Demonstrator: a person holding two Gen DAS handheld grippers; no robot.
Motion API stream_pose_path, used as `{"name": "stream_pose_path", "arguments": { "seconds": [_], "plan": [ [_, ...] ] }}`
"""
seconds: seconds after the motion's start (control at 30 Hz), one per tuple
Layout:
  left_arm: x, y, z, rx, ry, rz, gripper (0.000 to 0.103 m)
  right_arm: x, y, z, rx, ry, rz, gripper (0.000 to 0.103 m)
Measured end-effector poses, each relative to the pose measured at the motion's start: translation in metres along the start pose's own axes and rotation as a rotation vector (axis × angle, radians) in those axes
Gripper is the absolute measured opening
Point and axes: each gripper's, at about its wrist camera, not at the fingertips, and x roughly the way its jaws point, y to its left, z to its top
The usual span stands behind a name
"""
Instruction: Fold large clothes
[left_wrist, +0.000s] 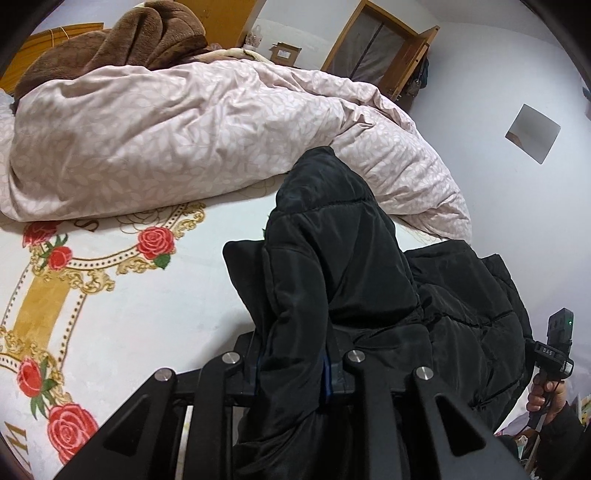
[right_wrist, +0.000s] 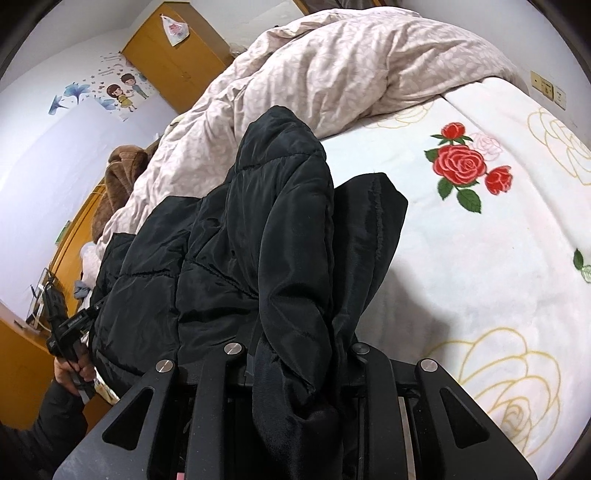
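The black puffer jacket (left_wrist: 343, 280) pinched in my left claw (left_wrist: 295, 363) is smooth quilted cloth with a faint sheen. My claw's arms are matt black plastic, studded with brushed metal pins (left_wrist: 232, 357). At ten o'clock the duvet (left_wrist: 177, 136) is soft, crumpled matt cloth; beyond it lies a fuzzy brown fleece blanket (left_wrist: 147, 33). The rose-printed bedsheet (right_wrist: 480, 266) looks plush and matt. At one o'clock the cabinet (left_wrist: 384, 48) is varnished wood.

A home bedroom: rose-print bed (right_wrist: 480, 277) with rumpled duvet (left_wrist: 184, 129); wooden wardrobe (right_wrist: 177, 55); cartoon wall stickers (right_wrist: 122, 94).
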Motion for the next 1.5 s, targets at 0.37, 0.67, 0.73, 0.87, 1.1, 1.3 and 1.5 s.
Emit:
{"name": "stream_pose_path", "arguments": {
  "seconds": [0.37, 0.67, 0.73, 0.87, 1.1, 1.3, 1.5],
  "plan": [
    [-0.001, 0.052, 0.041, -0.013, -0.041, 0.062, 0.023, 0.055, 0.047, 0.031, -0.053, 0.01, 0.035, 0.024],
    [0.031, 0.104, 0.078, -0.023, -0.046, 0.115, 0.023, 0.128, 0.075, 0.052, -0.045, 0.049, 0.056, 0.024],
    [0.042, 0.115, 0.082, -0.026, -0.039, 0.128, 0.023, 0.142, 0.075, 0.053, -0.045, 0.06, 0.054, 0.024],
    [0.073, 0.137, 0.077, -0.046, -0.001, 0.153, 0.024, 0.179, 0.068, 0.049, -0.035, 0.11, 0.025, 0.026],
    [0.108, 0.165, 0.049, -0.106, 0.045, 0.192, 0.033, 0.203, 0.047, 0.035, -0.009, 0.161, -0.014, 0.04],
    [0.091, 0.168, 0.048, -0.139, 0.046, 0.219, 0.047, 0.192, 0.044, 0.037, 0.038, 0.173, -0.043, 0.054],
    [0.045, 0.16, 0.054, -0.127, -0.057, 0.267, 0.054, 0.145, 0.068, 0.042, -0.024, 0.065, -0.122, 0.054]
  ]
}}
